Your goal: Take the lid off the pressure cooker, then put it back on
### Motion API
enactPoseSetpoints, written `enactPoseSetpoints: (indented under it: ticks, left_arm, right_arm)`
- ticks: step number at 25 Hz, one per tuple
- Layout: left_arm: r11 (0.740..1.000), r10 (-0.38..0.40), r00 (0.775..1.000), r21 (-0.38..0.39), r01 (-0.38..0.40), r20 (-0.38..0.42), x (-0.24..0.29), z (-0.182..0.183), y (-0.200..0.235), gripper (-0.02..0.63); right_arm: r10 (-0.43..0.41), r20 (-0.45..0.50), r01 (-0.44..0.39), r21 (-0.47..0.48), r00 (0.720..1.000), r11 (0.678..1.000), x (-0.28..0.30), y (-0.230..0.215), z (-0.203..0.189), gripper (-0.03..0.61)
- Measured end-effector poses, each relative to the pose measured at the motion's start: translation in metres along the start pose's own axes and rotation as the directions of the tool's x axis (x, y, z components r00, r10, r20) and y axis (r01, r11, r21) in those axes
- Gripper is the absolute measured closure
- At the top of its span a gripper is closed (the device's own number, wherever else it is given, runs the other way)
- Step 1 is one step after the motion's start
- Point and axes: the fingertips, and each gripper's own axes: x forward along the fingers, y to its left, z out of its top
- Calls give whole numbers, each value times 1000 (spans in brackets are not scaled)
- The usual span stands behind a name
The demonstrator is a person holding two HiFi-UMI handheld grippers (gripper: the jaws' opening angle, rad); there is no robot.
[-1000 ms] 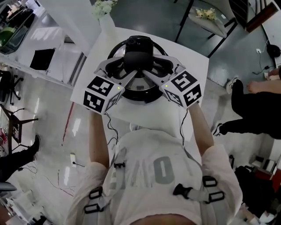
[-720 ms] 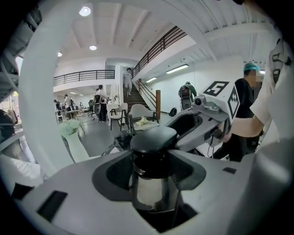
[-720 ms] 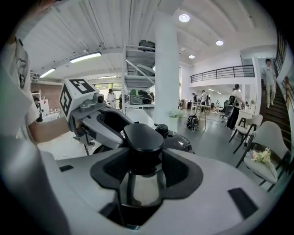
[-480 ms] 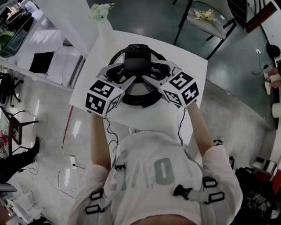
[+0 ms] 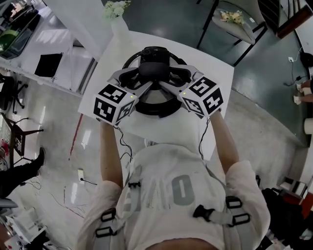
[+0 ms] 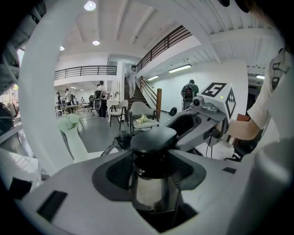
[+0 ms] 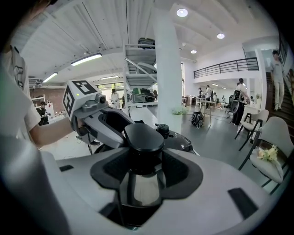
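Black knob (image 5: 154, 68) on the lid (image 5: 157, 97), upper centre of the head view. Both grippers are on it.

- Left gripper (image 5: 143, 78): comes in from lower left, marker cube toward the person. In the left gripper view its jaws are partly closed, the dark pads pressed against the knob's (image 6: 154, 140) neck from both sides. Firm hold.
- Right gripper (image 5: 169, 78): comes in from lower right, mirroring the left. In the right gripper view its jaws stand at a similar width and its pads are clamped on the same knob (image 7: 144, 137).
- The two grippers meet nose to nose across the knob. Each shows in the other's view: right gripper (image 6: 202, 119) at right centre, left gripper (image 7: 98, 119) at left centre.
- Cooker (image 5: 156, 111): a round black ring under the grippers, on the white table (image 5: 215, 68), in its upper half.
- Dark lid (image 7: 183, 143) surface with a small valve shows just behind the knob in the right gripper view.
- Cannot tell whether the lid is seated on the cooker or lifted off it.
- Flowers (image 5: 115, 9) stand at the table's far corner, upper left. A chair (image 5: 234, 22) is on the floor, upper right.
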Motion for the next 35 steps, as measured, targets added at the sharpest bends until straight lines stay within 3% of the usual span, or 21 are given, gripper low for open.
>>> enactPoseSetpoints:
  ticks: [9,19,25,35]
  left_arm:
    - [1000,5,1000,19,-5,-25,-7,15,2,383]
    - [999,16,997,39,-13,-77,-3,-6,-7,400]
    - [999,-28,1000,-32,28,-12,0,-12,1,399]
    - [1000,-8,1000,25,7,28,-1,-10,1,394]
  right_arm:
    - [29,20,-30,23,999,999,-5,-3,13,359]
    - [15,-56,-16,-12,998,1000,-2,4,-8,362]
    - [46,-36,-47,-9,998,999,7,1,-7,360]
    - [10,-8,-10,-12,1000,1000,6,1,-8,362]
